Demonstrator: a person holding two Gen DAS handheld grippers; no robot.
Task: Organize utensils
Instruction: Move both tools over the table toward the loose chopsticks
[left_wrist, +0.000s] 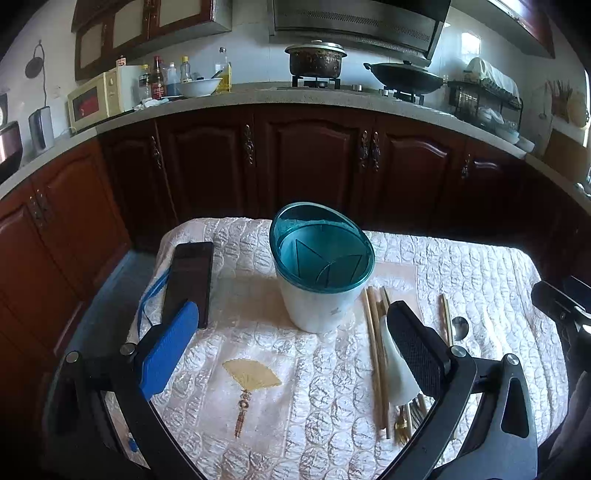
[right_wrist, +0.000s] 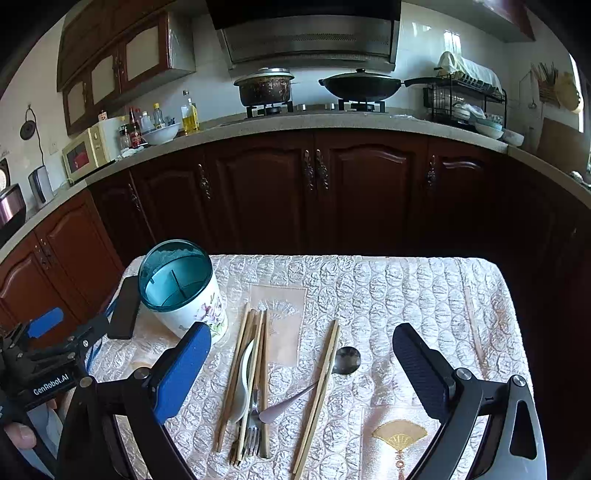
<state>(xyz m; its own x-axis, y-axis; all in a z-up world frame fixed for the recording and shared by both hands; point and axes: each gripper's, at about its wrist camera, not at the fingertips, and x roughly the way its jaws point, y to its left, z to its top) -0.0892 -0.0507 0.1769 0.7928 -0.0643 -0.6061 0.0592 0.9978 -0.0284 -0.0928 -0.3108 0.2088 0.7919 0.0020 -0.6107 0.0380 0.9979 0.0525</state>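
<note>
A white utensil holder with a teal divided rim (left_wrist: 320, 266) stands upright on the quilted table; it also shows at the left in the right wrist view (right_wrist: 184, 288). Beside it lie several wooden chopsticks (right_wrist: 255, 373), a white ceramic spoon (right_wrist: 243, 384), forks (right_wrist: 253, 432), another chopstick pair (right_wrist: 320, 391) and a metal spoon (right_wrist: 345, 360). My left gripper (left_wrist: 295, 343) is open and empty, just in front of the holder. My right gripper (right_wrist: 301, 369) is open and empty, above the loose utensils.
A black phone (left_wrist: 190, 280) with a blue cord lies left of the holder. The table (right_wrist: 424, 295) carries a pale quilted cloth. Dark wooden cabinets and a counter with pots, bottles and a dish rack stand beyond it.
</note>
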